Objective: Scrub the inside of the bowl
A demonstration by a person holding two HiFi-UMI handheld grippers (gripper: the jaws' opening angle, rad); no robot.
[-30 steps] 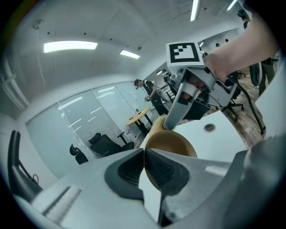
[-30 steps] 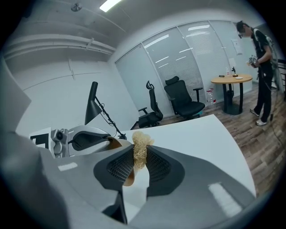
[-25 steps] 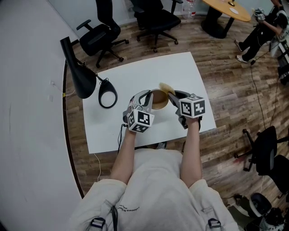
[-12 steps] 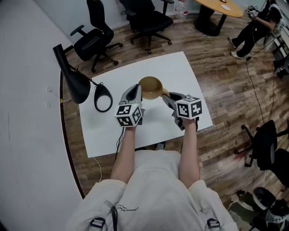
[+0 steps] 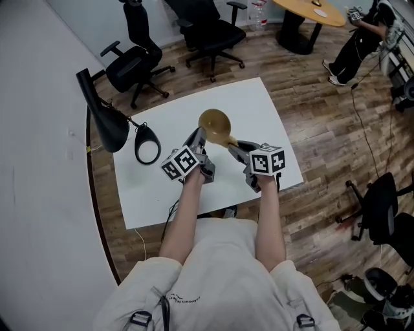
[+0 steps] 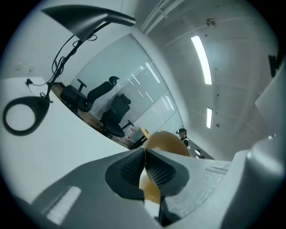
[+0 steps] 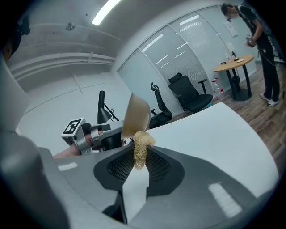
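Observation:
A tan wooden bowl (image 5: 215, 125) is lifted above the white table (image 5: 259, 103) and tilted, its opening facing up toward the head view. My left gripper (image 5: 200, 138) is shut on the bowl's rim (image 6: 157, 152) at its lower left. My right gripper (image 5: 234, 146) is shut on a straw-coloured fibrous scrubber (image 7: 140, 145), which sits right by the bowl's lower right edge (image 7: 136, 115). In the right gripper view the bowl stands edge-on just beyond the scrubber, with the left gripper (image 7: 91, 134) behind it.
A black desk lamp (image 5: 107, 116) with a round ring base (image 5: 147, 143) stands at the table's left. Black office chairs (image 5: 207, 29) stand beyond the far edge. A person (image 5: 362, 35) is by a round wooden table (image 5: 317, 13) at the far right.
Both grippers have lifted the bowl off the table and carried it farther from me. The bowl has tilted so more of its inside shows, and the scrubber stays by its rim.

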